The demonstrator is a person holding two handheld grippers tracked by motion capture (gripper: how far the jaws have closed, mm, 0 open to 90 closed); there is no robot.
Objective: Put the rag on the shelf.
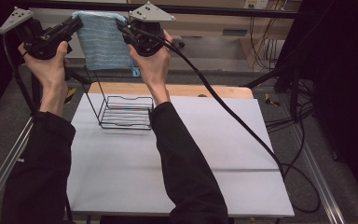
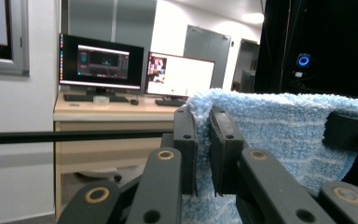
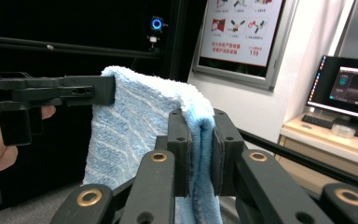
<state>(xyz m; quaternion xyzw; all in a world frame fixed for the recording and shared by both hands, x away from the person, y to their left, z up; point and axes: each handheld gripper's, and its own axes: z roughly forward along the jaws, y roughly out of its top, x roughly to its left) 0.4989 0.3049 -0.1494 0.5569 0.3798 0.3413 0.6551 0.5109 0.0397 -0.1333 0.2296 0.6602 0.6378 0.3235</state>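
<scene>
White desk (image 1: pixel 182 158) below; blue towel (image 1: pixel 101 42) hangs stretched between left gripper (image 1: pixel 77 23) and right gripper (image 1: pixel 122 26), each clamped on a top corner, above the wire rack (image 1: pixel 123 112), likely for draping.

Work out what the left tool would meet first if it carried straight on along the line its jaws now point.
Probably the right tool: it clamps the far top corner of the blue towel that the left tool grips, roughly in line, though depth is unclear.

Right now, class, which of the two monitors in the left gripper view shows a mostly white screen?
The right-hand monitor; the left monitor beside it has a dark screen.
</scene>
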